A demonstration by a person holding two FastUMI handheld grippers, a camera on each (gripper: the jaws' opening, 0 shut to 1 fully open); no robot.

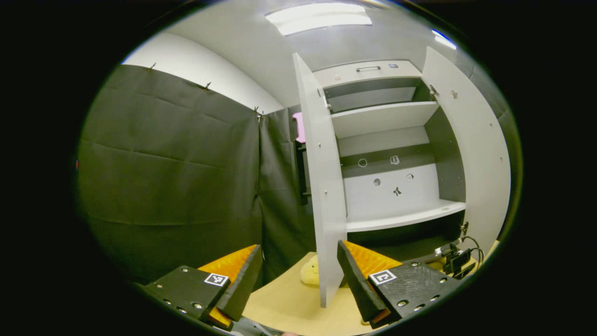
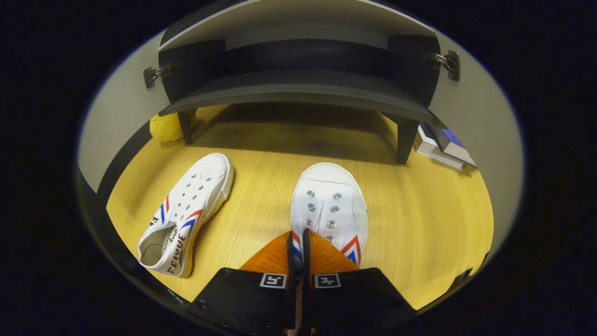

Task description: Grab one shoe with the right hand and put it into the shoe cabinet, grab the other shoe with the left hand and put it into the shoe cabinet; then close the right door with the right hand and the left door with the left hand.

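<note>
The shoe cabinet (image 1: 396,154) stands with both doors swung wide. In the left gripper view the left door (image 1: 324,186) hangs edge-on in front of the cabinet and the right door (image 1: 471,149) opens away on the cabinet's far side; pale shelves show between them. The left gripper (image 1: 298,270) hangs in front of the cabinet with its jaws wide and nothing between them. A small yellow object (image 1: 309,272) lies on the wooden surface (image 1: 289,303) at the foot of the left door.

In the right gripper view, both white shoes lie on the surface in front of the cabinet's dark lower edge. The right gripper (image 2: 299,247) has its jaws drawn narrow, pinching the rear rim of the nearer shoe (image 2: 329,210), whose toe points toward the cabinet. The other shoe (image 2: 186,210) lies apart from it, nearer the cabinet's left leg, angled with its toe toward the cabinet. A stack of books (image 2: 443,147) sits beside the cabinet's right leg.
</note>
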